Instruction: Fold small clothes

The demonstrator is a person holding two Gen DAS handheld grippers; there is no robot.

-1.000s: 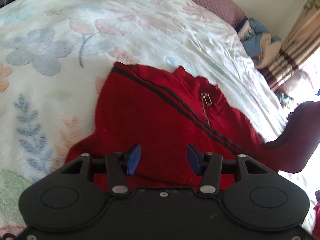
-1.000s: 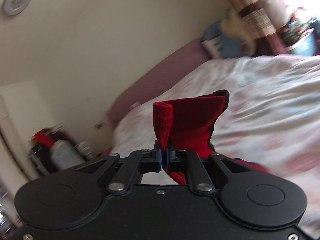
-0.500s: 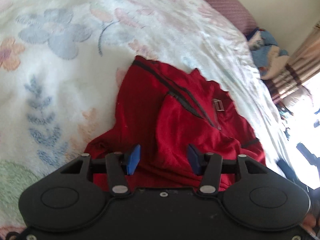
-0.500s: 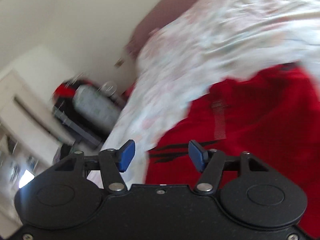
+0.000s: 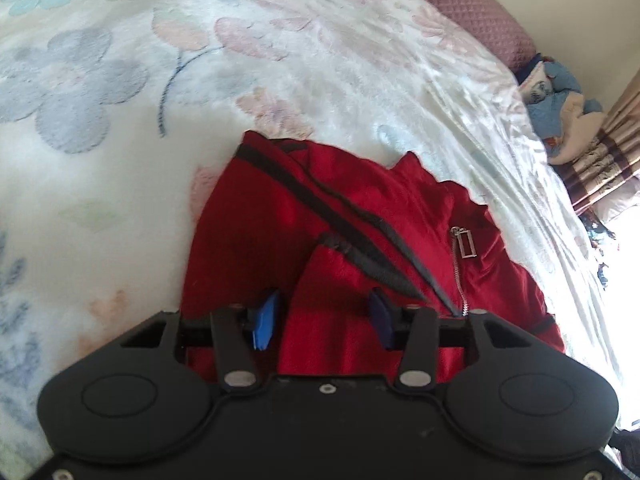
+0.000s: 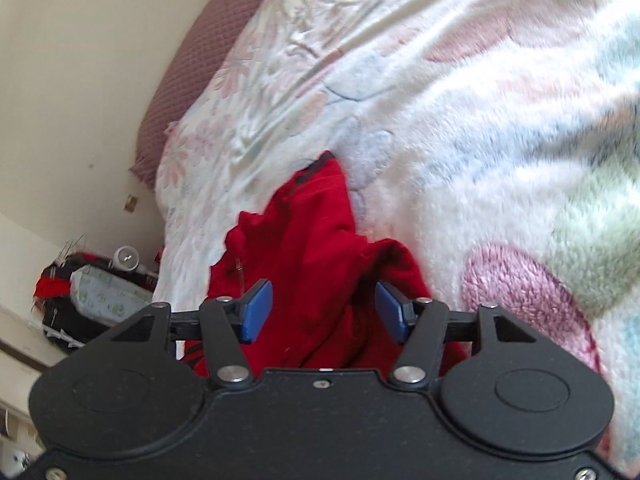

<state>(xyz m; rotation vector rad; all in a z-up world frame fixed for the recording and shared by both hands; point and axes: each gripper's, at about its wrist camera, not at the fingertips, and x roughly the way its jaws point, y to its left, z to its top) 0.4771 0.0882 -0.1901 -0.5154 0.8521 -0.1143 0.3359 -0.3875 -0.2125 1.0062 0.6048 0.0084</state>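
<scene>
A small red jacket (image 5: 340, 240) with black stripes and a silver zip pull (image 5: 466, 244) lies on the floral blanket, one part folded over its middle. My left gripper (image 5: 324, 322) is open, just above the jacket's near edge, holding nothing. In the right wrist view the same red jacket (image 6: 304, 248) lies bunched on the blanket. My right gripper (image 6: 324, 312) is open over its near part, holding nothing.
The floral fleece blanket (image 5: 120, 80) covers the bed. A maroon headboard cushion (image 5: 472, 4) and a blue soft toy (image 5: 560, 92) are at the far end. A striped curtain (image 5: 600, 164) hangs at right. Cluttered bags (image 6: 88, 284) sit on the floor beside the bed.
My right gripper opened and let go of the red sleeve, which now lies folded over the jacket. The right view swung down toward the bed. The left gripper stayed open over the jacket.
</scene>
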